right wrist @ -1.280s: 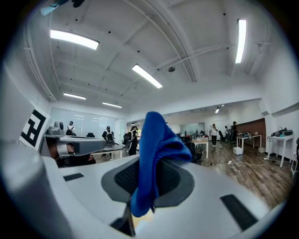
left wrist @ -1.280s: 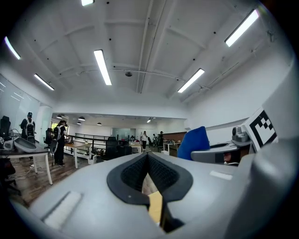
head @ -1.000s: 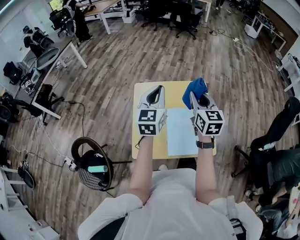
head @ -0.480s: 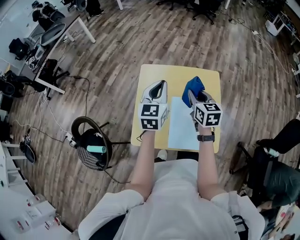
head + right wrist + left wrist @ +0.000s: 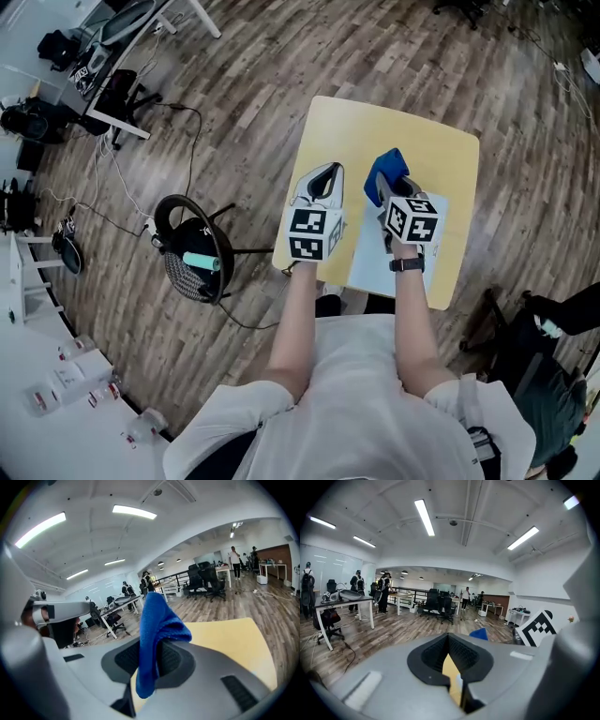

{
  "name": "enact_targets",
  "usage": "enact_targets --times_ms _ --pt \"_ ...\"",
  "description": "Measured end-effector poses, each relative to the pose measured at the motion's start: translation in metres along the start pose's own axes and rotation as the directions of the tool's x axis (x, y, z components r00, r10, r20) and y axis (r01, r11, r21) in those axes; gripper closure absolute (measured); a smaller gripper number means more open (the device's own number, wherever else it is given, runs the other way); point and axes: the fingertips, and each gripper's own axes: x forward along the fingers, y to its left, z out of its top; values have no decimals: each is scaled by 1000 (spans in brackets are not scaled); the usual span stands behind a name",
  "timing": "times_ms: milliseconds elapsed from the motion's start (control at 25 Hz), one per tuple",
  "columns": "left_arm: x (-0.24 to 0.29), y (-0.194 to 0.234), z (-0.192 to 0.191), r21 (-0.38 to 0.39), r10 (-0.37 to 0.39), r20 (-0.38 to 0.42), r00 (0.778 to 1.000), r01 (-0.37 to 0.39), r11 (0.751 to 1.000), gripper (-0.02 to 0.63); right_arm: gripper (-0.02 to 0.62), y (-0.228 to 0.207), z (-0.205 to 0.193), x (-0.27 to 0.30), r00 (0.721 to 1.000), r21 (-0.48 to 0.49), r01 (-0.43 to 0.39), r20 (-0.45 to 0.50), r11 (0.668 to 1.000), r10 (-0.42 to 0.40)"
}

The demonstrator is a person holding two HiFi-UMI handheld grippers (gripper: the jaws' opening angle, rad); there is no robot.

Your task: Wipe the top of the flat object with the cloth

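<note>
Head view: a yellow bench (image 5: 412,131) stands on an office's wood floor (image 5: 281,75), with a white sheet (image 5: 370,267) at its near edge. The left tool (image 5: 328,171) and right tool (image 5: 387,180) hover side by side on outstretched forearms. A black chair (image 5: 192,258) stands to the left.
Left gripper view: jaws together, empty.
Right gripper view: jaws pinch a blue cloth (image 5: 157,634).

head view steeply down; gripper views level (all share table (image 5: 417,131))

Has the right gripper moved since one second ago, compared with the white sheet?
Yes, it seems. The right gripper now sits over the sheet; earlier it hung at its right edge. The view shifted too.
</note>
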Motion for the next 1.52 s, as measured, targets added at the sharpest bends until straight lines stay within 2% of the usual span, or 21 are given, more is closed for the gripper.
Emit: enact_targets --times_ms 200,360,560,840,1040,1320,1520 --pt "5 13 -24 -24 42 -53 998 -44 999 601 528 0 -22 39 999 20 -18 -45 1000 19" --pt "14 7 -35 -28 31 -79 996 -34 999 601 528 -14 -36 56 996 3 7 -90 1000 -6" --pt "25 -6 -48 -28 0 -104 995 -3 1000 601 528 -40 -50 52 990 7 65 -126 998 -64" --pt "41 -30 -50 -28 -63 -109 992 61 998 601 528 -84 -56 23 978 24 180 -111 983 -177" --pt "49 -48 -46 -25 -118 -103 988 116 993 601 528 -122 -62 -14 954 78 295 -84 952 -289" --pt "59 -87 -39 -9 -209 -100 973 209 978 601 528 -185 -70 -70 898 145 440 -59 886 -436" --pt "59 -98 -38 3 -229 -124 966 231 973 601 528 -213 -70 -100 868 127 497 -58 858 -494"
